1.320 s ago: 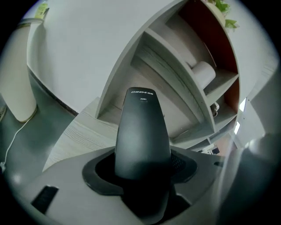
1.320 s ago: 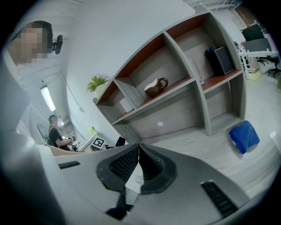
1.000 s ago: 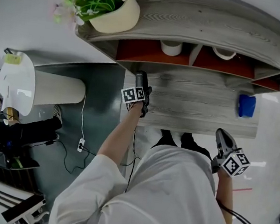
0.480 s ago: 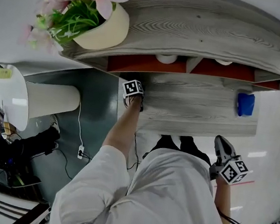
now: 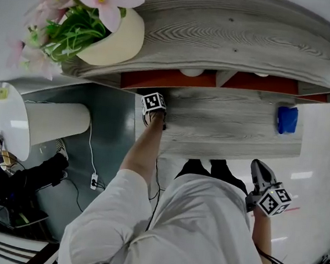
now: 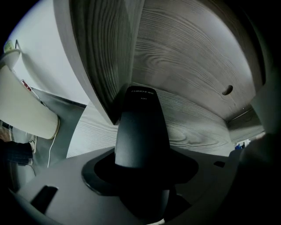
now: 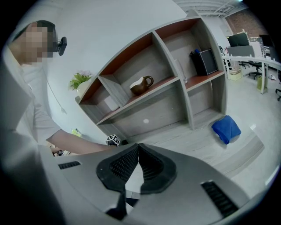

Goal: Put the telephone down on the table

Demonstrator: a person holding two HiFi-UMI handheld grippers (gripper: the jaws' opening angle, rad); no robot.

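Left gripper (image 5: 155,106) has been carried fwd since 1 s ago, to the table's (image 5: 230,127) back-left part under the shelf (image 5: 236,30). Telephone (image 6: 140,127) is clamped btwn its jaws, upright; contact w/ table can't be told. Set-down is judged unfinished. Right gripper (image 7: 138,146) is held closed, empty, at the side.

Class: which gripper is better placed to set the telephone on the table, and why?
Left. The left gripper is shut on the black telephone handset, over the grey wooden table. The right gripper, shut and empty, is beyond the table's front edge.
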